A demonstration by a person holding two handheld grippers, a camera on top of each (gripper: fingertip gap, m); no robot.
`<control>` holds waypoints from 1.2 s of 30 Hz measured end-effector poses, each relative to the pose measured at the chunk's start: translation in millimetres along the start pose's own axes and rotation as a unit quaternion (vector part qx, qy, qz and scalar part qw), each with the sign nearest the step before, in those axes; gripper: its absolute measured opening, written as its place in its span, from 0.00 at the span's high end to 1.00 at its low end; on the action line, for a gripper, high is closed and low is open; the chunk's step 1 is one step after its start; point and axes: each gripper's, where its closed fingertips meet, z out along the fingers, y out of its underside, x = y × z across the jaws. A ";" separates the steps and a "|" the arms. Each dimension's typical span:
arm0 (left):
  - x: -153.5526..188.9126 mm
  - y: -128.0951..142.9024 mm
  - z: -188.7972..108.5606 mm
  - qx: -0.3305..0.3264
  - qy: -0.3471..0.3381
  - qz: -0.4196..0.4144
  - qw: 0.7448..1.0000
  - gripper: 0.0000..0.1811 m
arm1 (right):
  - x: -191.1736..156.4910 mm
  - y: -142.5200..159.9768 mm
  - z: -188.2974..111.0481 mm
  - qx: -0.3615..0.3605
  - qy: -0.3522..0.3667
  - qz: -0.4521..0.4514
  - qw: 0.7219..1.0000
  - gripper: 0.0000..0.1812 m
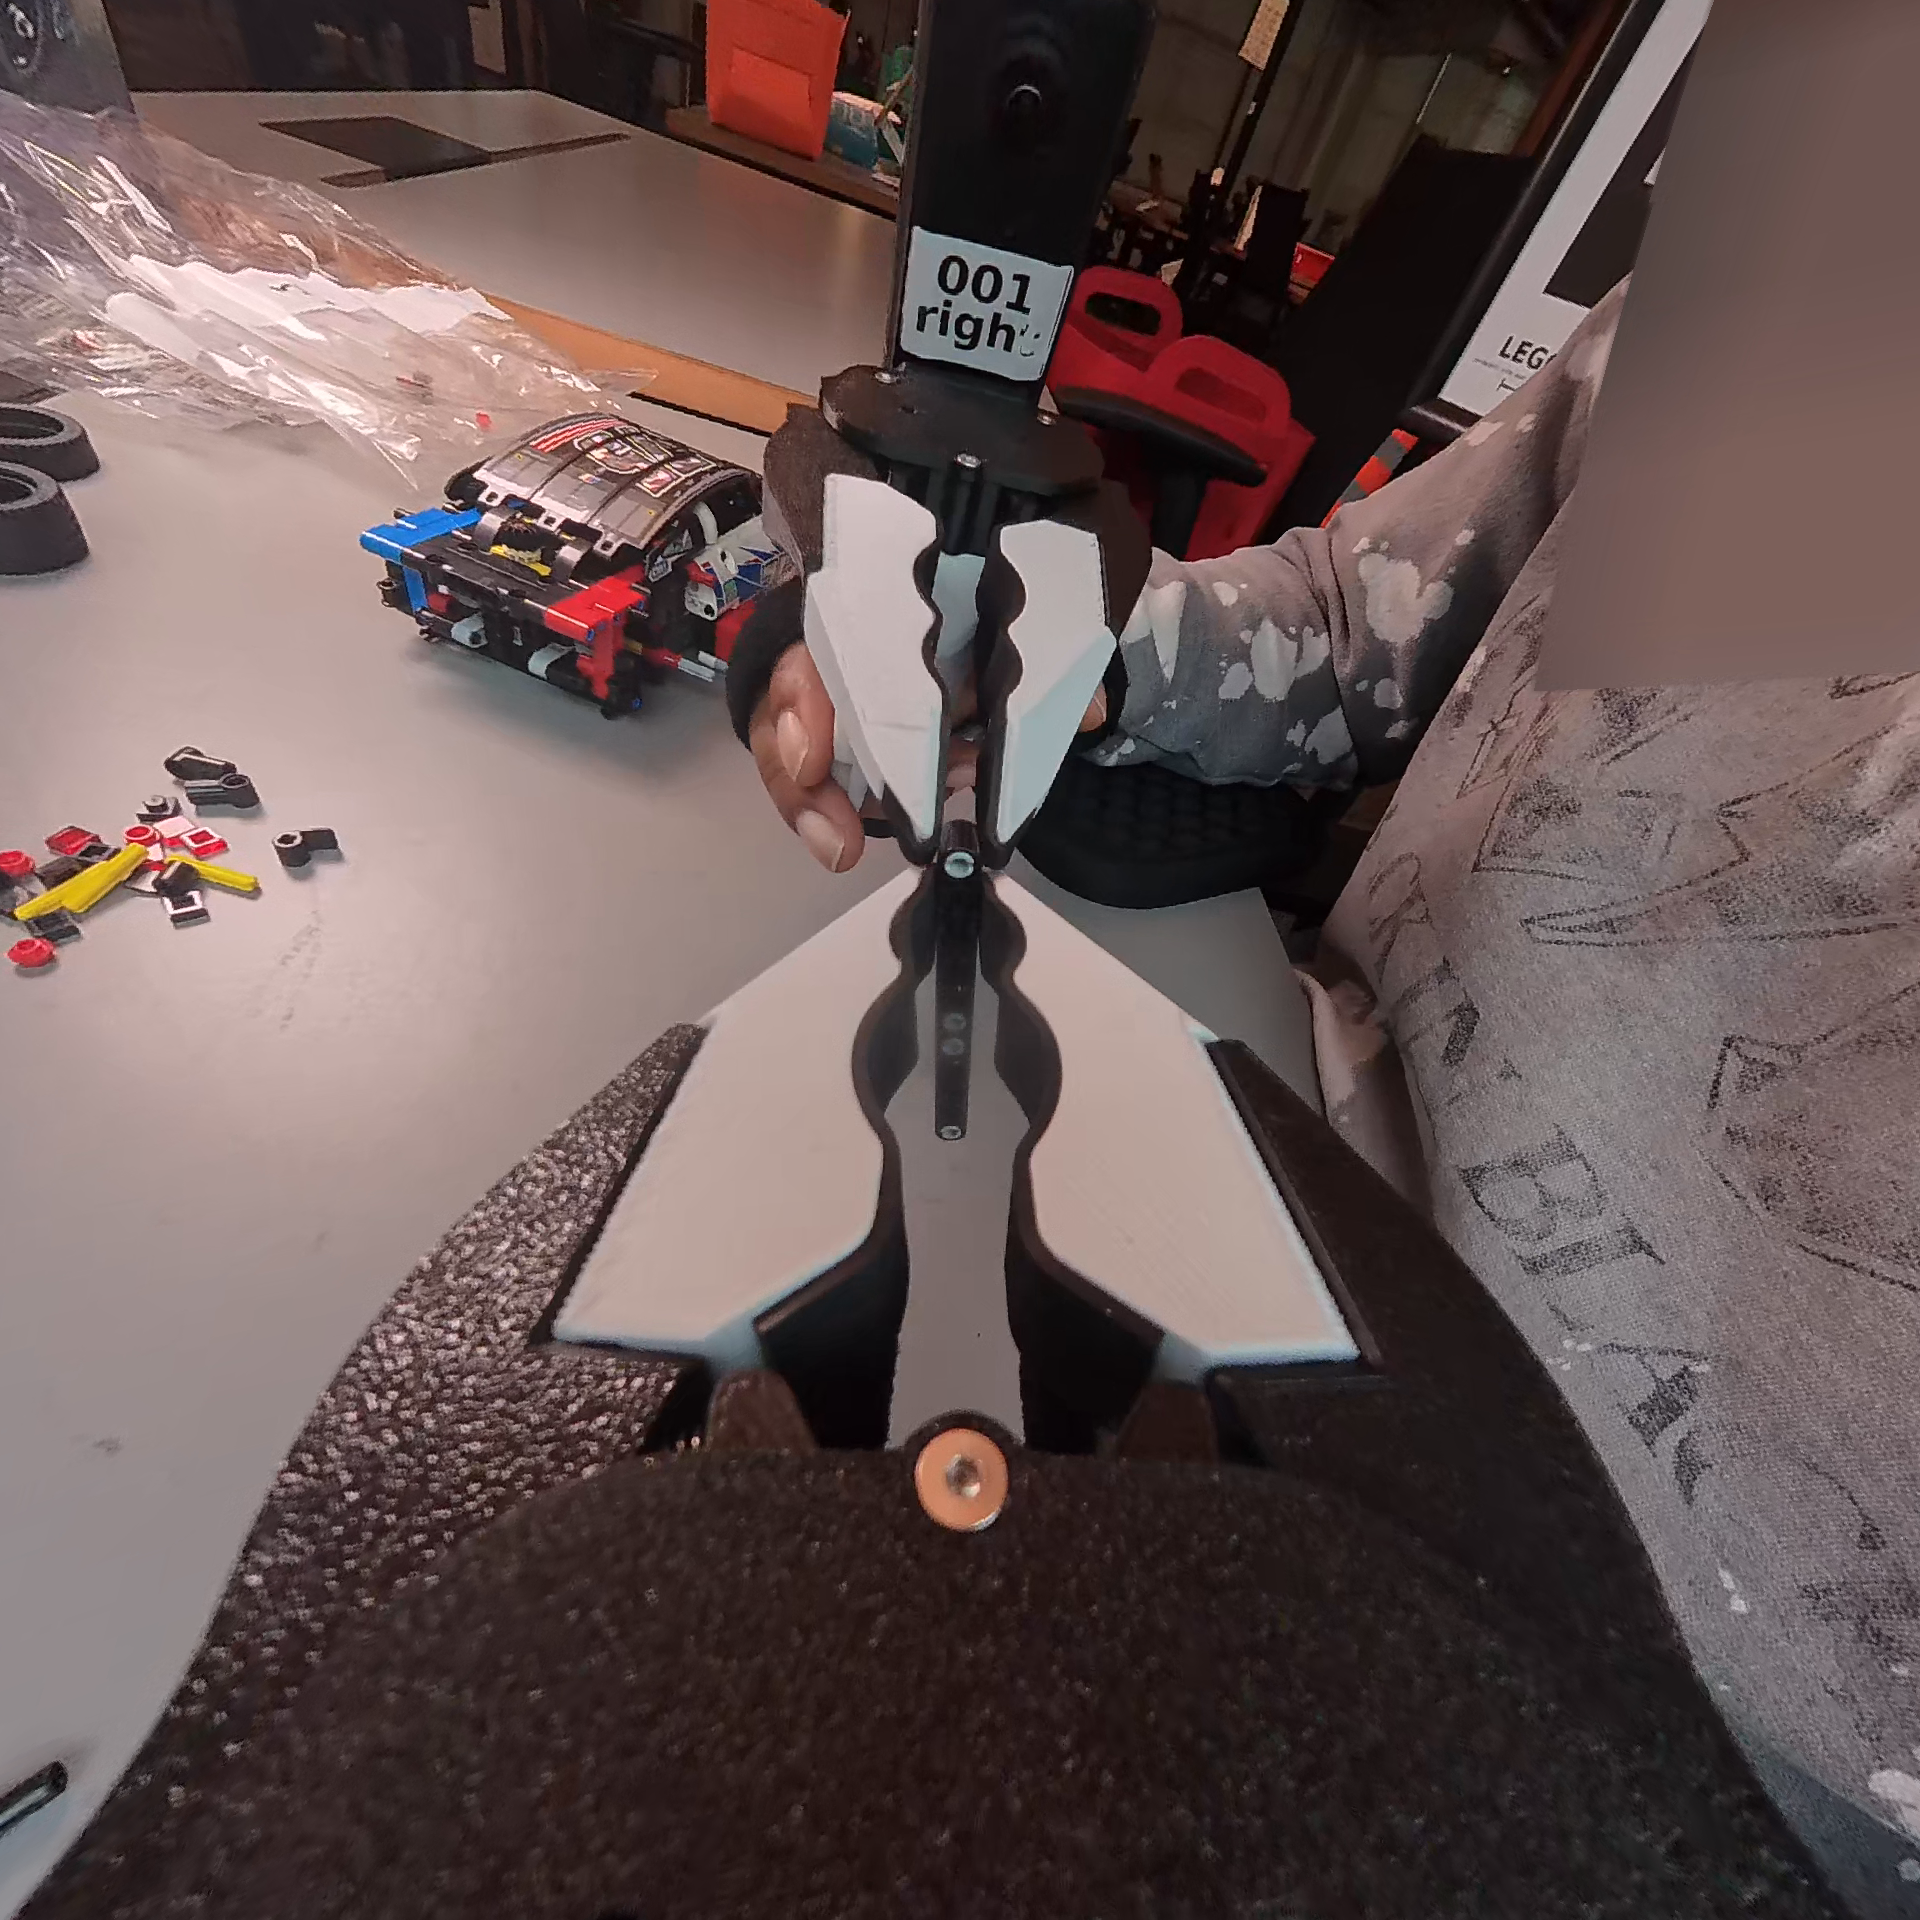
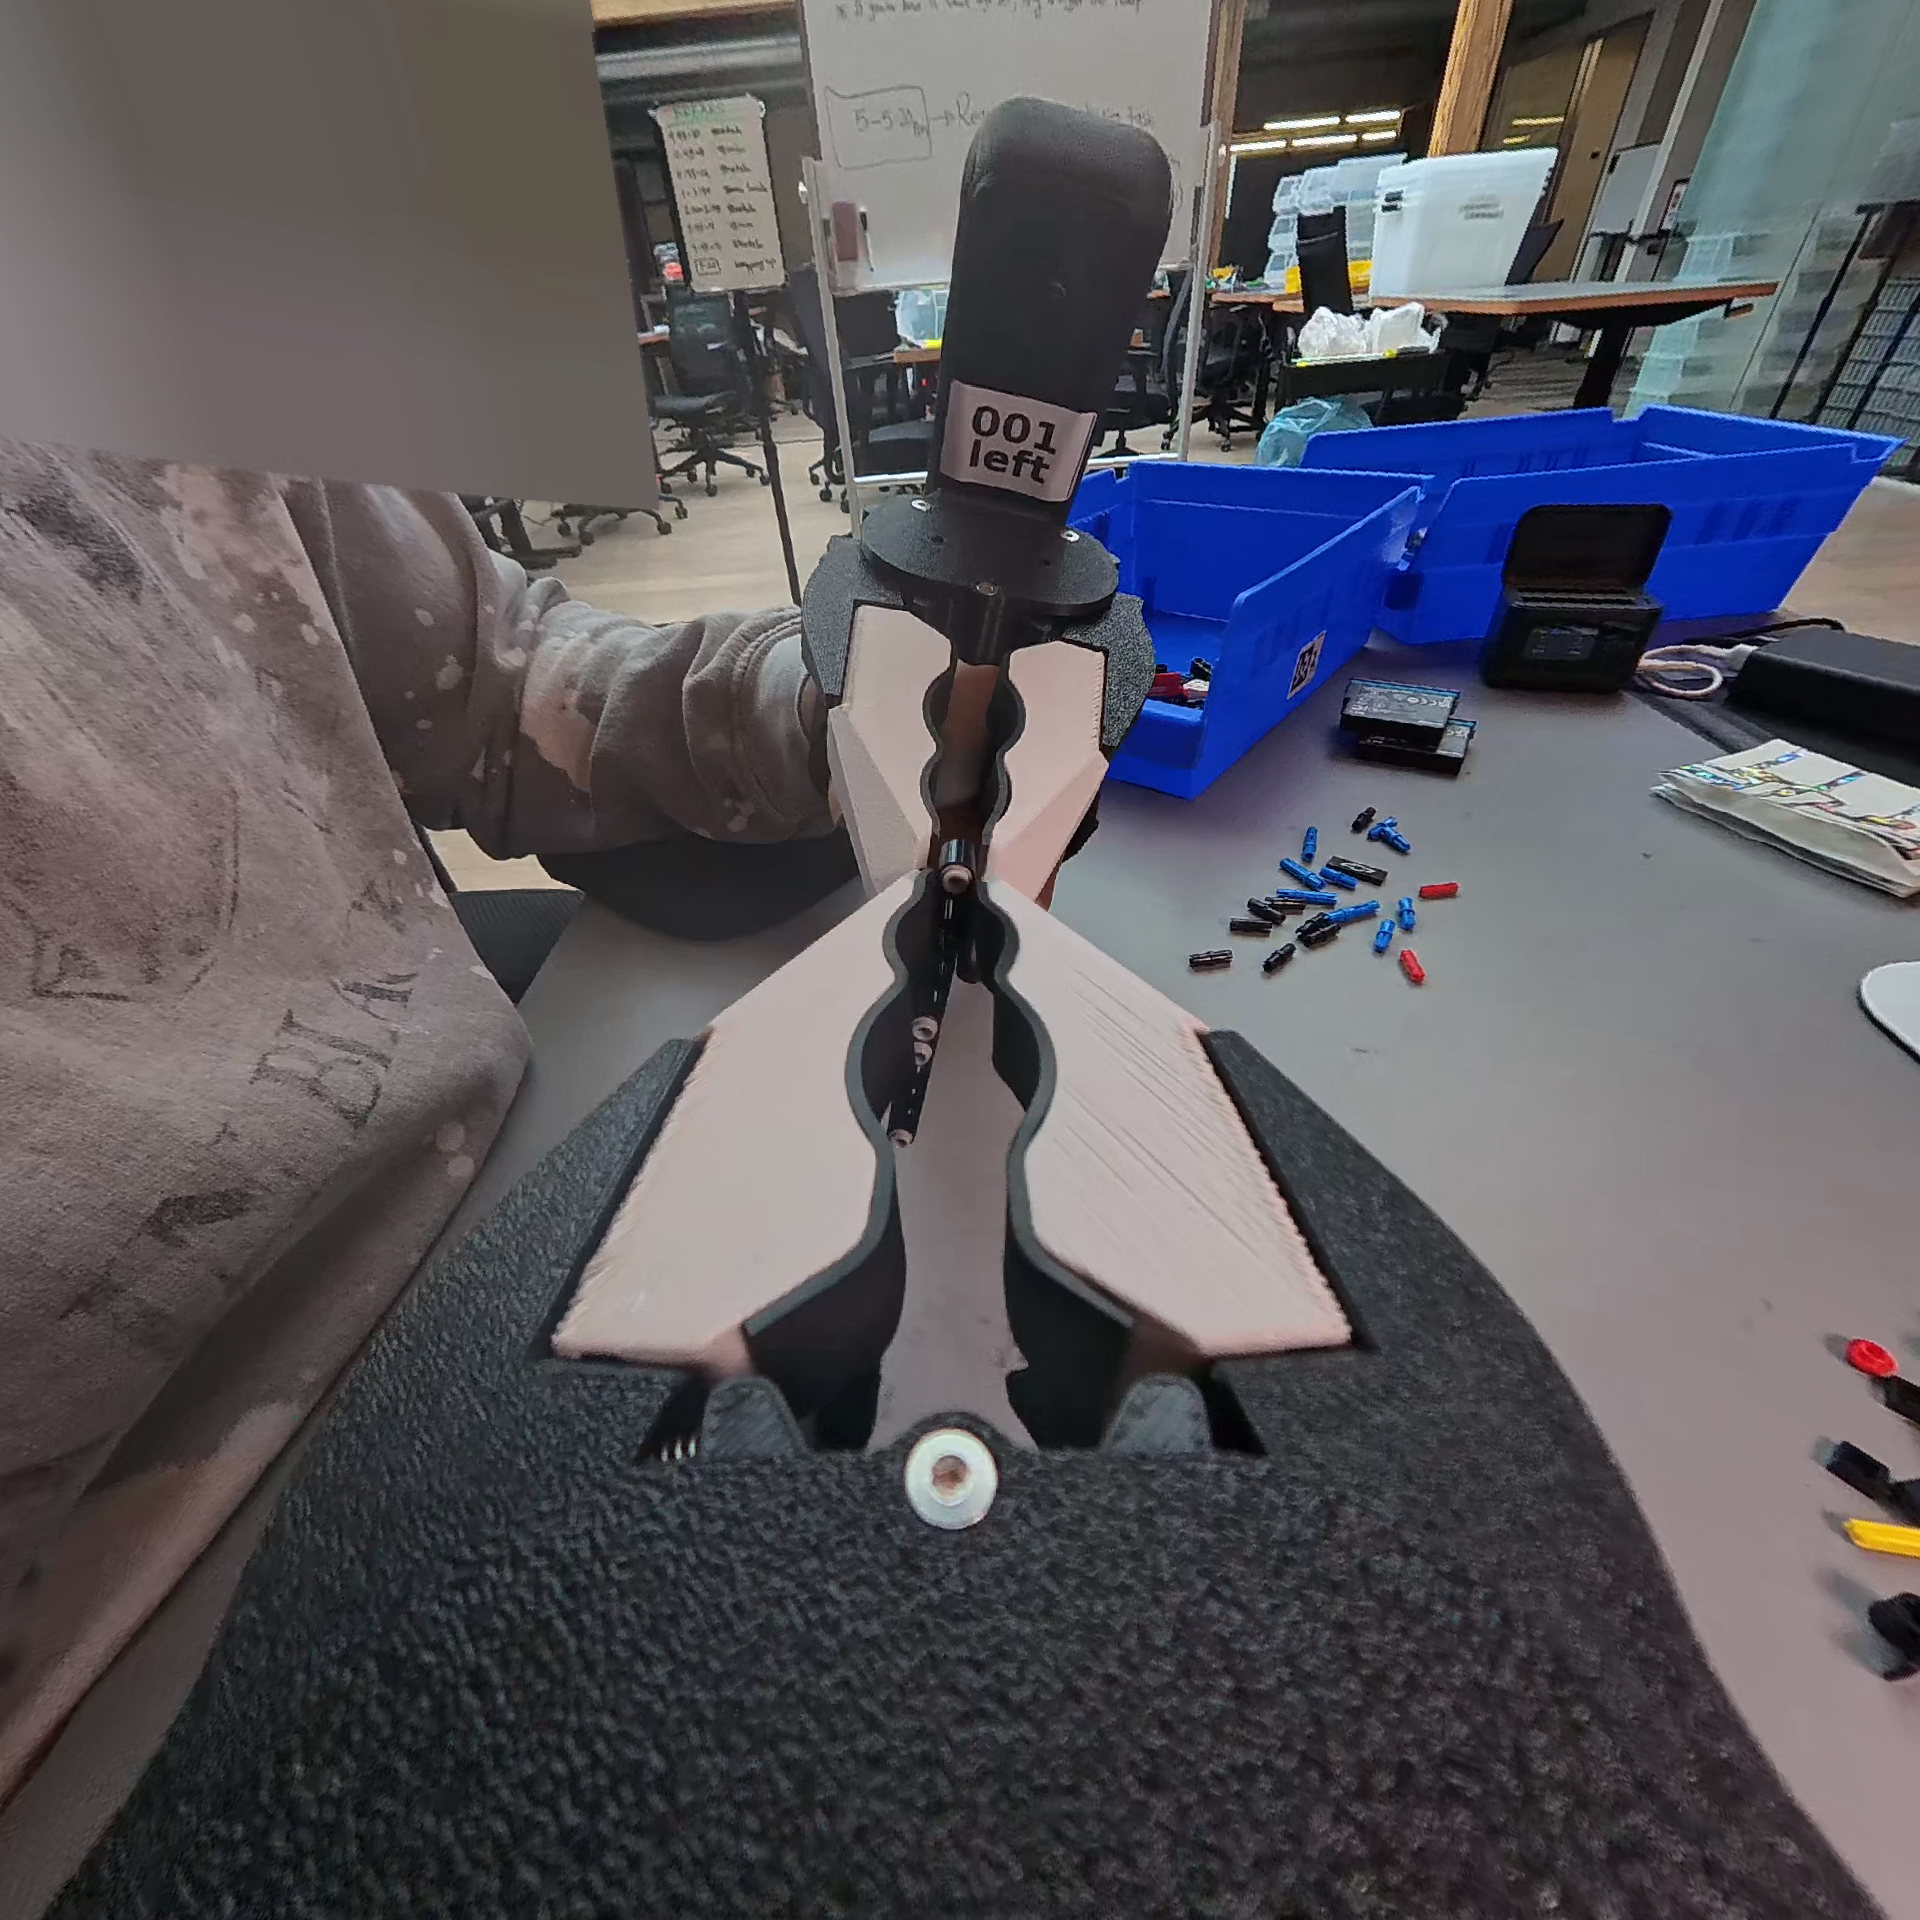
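Black and slim, a holed toy-brick beam [image 1: 954, 1023] sits clamped between my left gripper [image 1: 956, 883] tips at centre frame, its far end bearing a pale pin [image 1: 956, 862]. My right gripper [image 1: 961, 831] meets it head-on, its own jaws pinched on a second black beam [image 2: 925, 1023], the 2 tools tip to tip above the grey table [image 1: 312, 1091]. A toy-brick car [image 1: 582, 561] stands at upper left; loose blue, black and red pins [image 2: 1325, 904] lie scattered at right of the right wrist view.
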 end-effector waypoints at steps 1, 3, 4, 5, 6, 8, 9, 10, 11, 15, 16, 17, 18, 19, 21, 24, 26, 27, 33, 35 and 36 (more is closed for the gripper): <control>-0.1 0.3 -0.2 -0.001 -0.001 0.000 1.000 0.97 | 0.3 0.2 0.1 0.000 0.001 -0.001 1.000 0.96; -0.4 0.3 -0.4 -0.002 -0.001 0.000 1.000 0.97 | 0.4 0.2 0.2 -0.001 0.000 0.000 1.000 0.96; -0.4 0.3 -0.4 -0.001 -0.001 0.000 1.000 0.97 | 0.4 0.4 0.1 -0.001 0.000 0.000 1.000 0.96; -0.4 0.6 -0.3 -0.002 -0.001 -0.001 1.000 0.97 | 0.4 0.7 0.0 -0.003 0.001 -0.002 1.000 0.96; -0.4 1.0 -0.2 -0.003 -0.001 0.000 1.000 0.97 | 0.3 1.0 0.0 -0.004 0.001 -0.003 1.000 0.96; -0.1 1.2 -0.1 -0.004 0.000 0.000 1.000 0.97 | -0.2 0.8 0.0 -0.002 0.000 -0.001 1.000 0.96; 0.0 1.1 -0.1 -0.005 0.000 0.000 1.000 0.97 | -0.1 0.4 -0.2 -0.001 -0.001 0.002 1.000 0.96; -0.1 1.5 0.0 -0.006 0.000 0.001 1.000 0.97 | -0.1 0.4 -0.4 -0.001 -0.003 0.003 1.000 0.96; 0.0 1.9 0.1 -0.007 0.000 0.001 1.000 0.97 | -0.2 0.7 -0.4 -0.002 -0.003 0.003 1.000 0.96; 0.1 2.8 0.7 -0.010 0.000 0.002 1.000 0.97 | -0.9 1.0 -0.4 -0.003 -0.004 0.002 1.000 0.96; 0.2 3.1 0.8 -0.012 0.000 0.003 1.000 0.97 | -1.1 1.2 -0.4 -0.003 -0.005 0.002 1.000 0.96; 0.1 3.5 0.8 -0.013 0.000 0.003 1.000 0.97 | -1.2 1.5 -0.4 -0.004 -0.006 0.002 1.000 0.96; 0.0 3.9 0.8 -0.014 -0.001 0.004 1.000 0.97 | -1.3 1.9 -0.4 -0.005 -0.006 0.001 1.000 0.97; 0.0 4.1 0.9 -0.015 -0.001 0.004 1.000 0.97 | -1.5 2.2 -0.4 -0.006 -0.006 0.001 1.000 0.97; 0.1 5.4 1.1 -0.021 -0.002 0.006 1.000 0.97 | -2.0 3.4 -0.6 -0.011 -0.008 -0.004 1.000 0.97; -1.6 9.7 1.6 -0.038 -0.011 0.011 0.999 0.97 | -1.5 7.6 -0.6 -0.027 -0.003 -0.022 0.999 0.98; -1.4 9.9 1.3 -0.040 -0.011 0.010 0.999 0.97 | -1.8 7.6 -0.8 -0.027 -0.004 -0.027 0.999 0.99; -1.4 10.6 1.2 -0.043 -0.013 0.011 0.999 0.97 | -1.7 8.3 -0.7 -0.029 -0.005 -0.027 0.999 0.99; -2.7 15.6 1.0 -0.064 -0.024 0.021 0.997 0.98 | -3.7 13.3 -0.1 -0.037 -0.015 -0.030 0.999 1.00; -4.0 9.7 -2.4 -0.046 -0.024 0.015 0.999 0.98 | 2.1 15.6 -3.0 -0.043 -0.002 -0.035 0.998 1.00; -5.1 5.8 -5.6 -0.033 -0.022 0.008 0.999 0.98 | 6.2 14.3 -6.4 -0.040 0.004 -0.029 0.999 1.00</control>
